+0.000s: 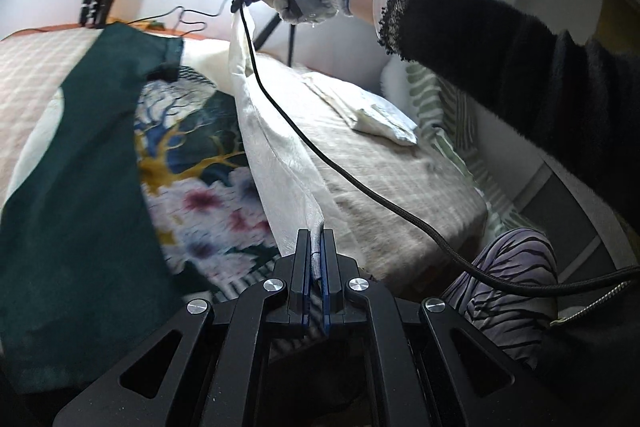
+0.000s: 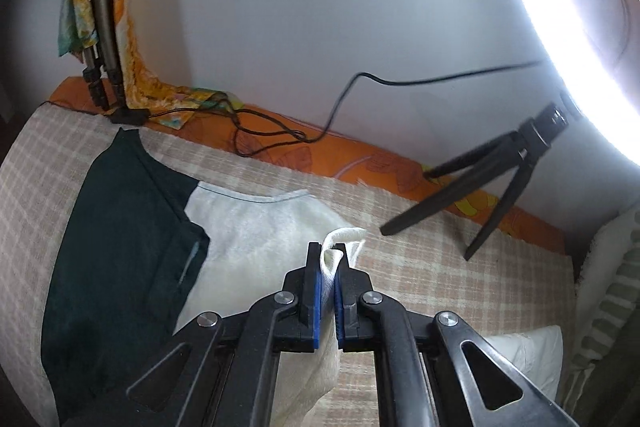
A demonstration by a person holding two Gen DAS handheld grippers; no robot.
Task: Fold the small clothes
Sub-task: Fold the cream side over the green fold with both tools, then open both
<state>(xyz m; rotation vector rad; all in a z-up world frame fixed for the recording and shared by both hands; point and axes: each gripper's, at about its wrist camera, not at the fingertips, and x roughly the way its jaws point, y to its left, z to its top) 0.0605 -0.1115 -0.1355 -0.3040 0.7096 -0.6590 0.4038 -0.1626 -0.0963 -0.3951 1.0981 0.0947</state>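
Note:
A cream-white small garment (image 1: 276,155) hangs stretched in the air between my two grippers above the checked bed cover. My left gripper (image 1: 316,239) is shut on its lower corner. My right gripper (image 1: 240,1), held by a gloved hand, is shut on its upper corner; in the right wrist view the right gripper (image 2: 329,251) pinches a bunched white fold (image 2: 340,239). A dark green garment (image 1: 80,187) and a floral printed cloth (image 1: 200,179) lie to the left. A folded white piece (image 1: 380,119) lies on the far part of the bed.
A ring light (image 2: 560,47) on a black tripod (image 2: 480,187) stands at the wall with cables (image 2: 280,131) trailing. A black cable (image 1: 360,187) hangs from the right gripper. A striped green pillow (image 1: 440,115) lies at the right edge. Another white cloth (image 2: 248,227) lies beside the green garment (image 2: 120,247).

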